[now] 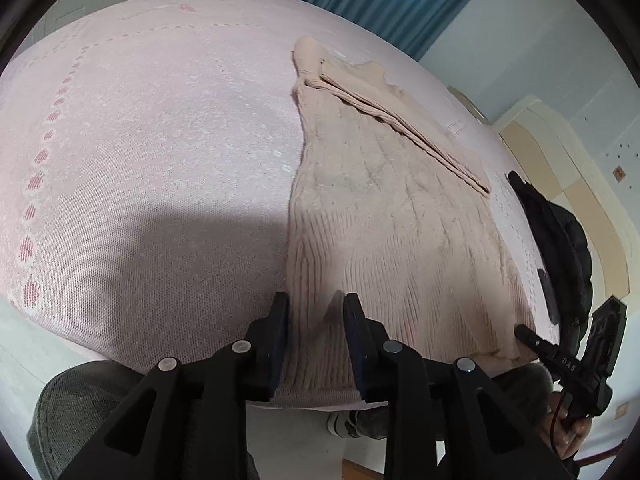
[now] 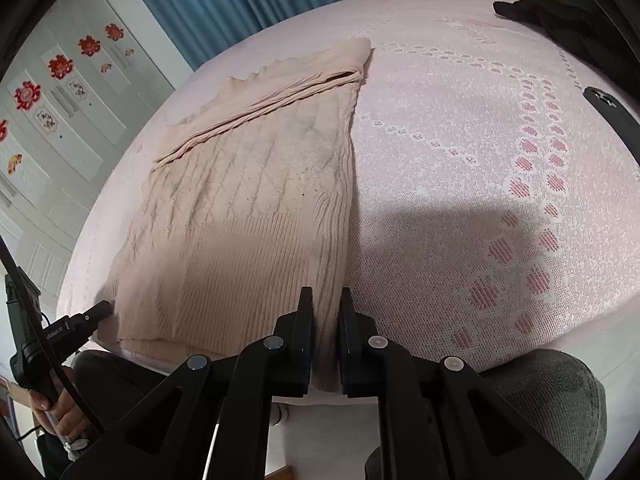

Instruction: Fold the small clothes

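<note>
While the beige knit sweater point(image 1: 384, 216) lies folded lengthwise on the pink bed point(image 1: 140, 152), the left gripper point(image 1: 316, 312) and right gripper point(image 2: 325, 304) each pinch its near hem, jaws narrowed around the fabric.

Matt ribbed-knit sweater point(image 1: 384, 216); woven pink bedspread point(image 1: 152, 160); matt plastic tongs point(image 1: 316, 316).
</note>
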The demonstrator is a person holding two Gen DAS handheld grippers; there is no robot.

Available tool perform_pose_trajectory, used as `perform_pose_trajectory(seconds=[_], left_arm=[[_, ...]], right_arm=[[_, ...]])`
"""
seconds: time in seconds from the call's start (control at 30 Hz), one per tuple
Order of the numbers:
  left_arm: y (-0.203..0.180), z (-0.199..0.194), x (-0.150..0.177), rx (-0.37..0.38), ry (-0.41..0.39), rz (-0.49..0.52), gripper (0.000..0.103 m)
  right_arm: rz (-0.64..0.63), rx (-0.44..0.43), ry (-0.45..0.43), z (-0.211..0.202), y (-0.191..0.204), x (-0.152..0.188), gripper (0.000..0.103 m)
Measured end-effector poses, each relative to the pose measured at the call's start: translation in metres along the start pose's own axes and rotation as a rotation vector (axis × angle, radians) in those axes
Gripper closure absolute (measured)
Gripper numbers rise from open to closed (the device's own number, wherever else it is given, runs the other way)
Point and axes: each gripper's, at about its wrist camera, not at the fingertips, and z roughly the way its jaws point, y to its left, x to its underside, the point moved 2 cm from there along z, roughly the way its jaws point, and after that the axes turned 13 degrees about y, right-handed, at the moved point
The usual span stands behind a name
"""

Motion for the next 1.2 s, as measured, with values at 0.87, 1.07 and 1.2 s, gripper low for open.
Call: perform_pose_trajectory(seconds=[0.87, 1.07, 1.2], left_arm=[[0.006, -0.001, 0.005, 0.074, 0.023, -0.023, 0.072], [0.01, -0.001, 0.004, 0.109, 0.023, -0.051, 0.072], [0.011, 0.001, 0.001, 0.13, 0.022, -0.066, 0.072]], right_arm=[[-0.018, 0.013, 0.001, 0.001, 0.001, 0.0, 0.085], [-0.027, 0.018, 0.002, 0.001, 0.002, 0.001, 0.082], [-0.035, 0.025, 0.0, 0.002, 0.005, 0.001, 0.08]])
